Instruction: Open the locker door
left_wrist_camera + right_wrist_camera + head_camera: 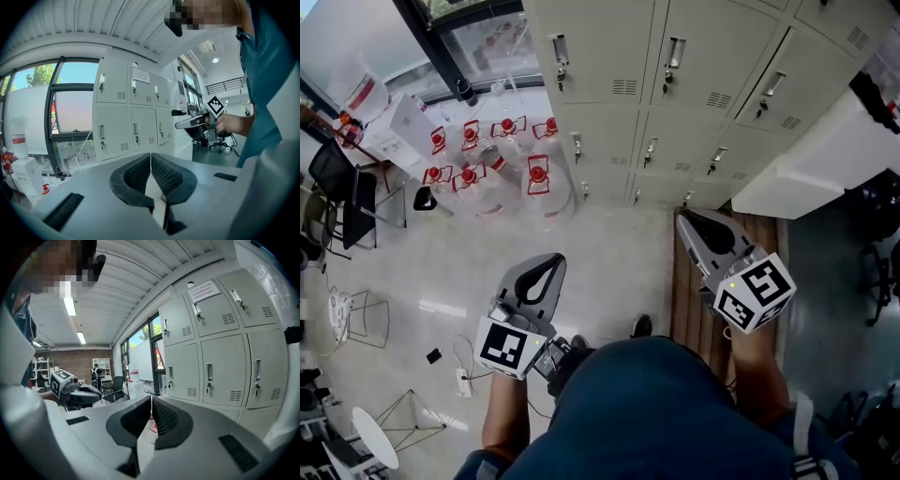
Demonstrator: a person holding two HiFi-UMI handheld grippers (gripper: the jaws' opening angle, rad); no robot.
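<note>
A bank of grey lockers [609,56] with shut doors stands ahead, each door with a small upright handle [674,52] and a key lock. My left gripper [547,270] is held low over the floor, well short of the lockers, its jaws shut on nothing. My right gripper [688,221] reaches nearer to the bottom row of lockers, its jaws shut and empty too. In the left gripper view the lockers [115,117] lie ahead beyond the closed fingertips [150,155]. The right gripper view shows locker doors [220,366] to the right of its meeting tips [152,399].
Several clear water jugs with red caps [502,159] stand on the floor left of the lockers, by a window. A wooden pallet [694,309] lies under my right gripper. A white block [806,169] juts out at right. A black chair [342,192] and a power strip [461,380] sit at left.
</note>
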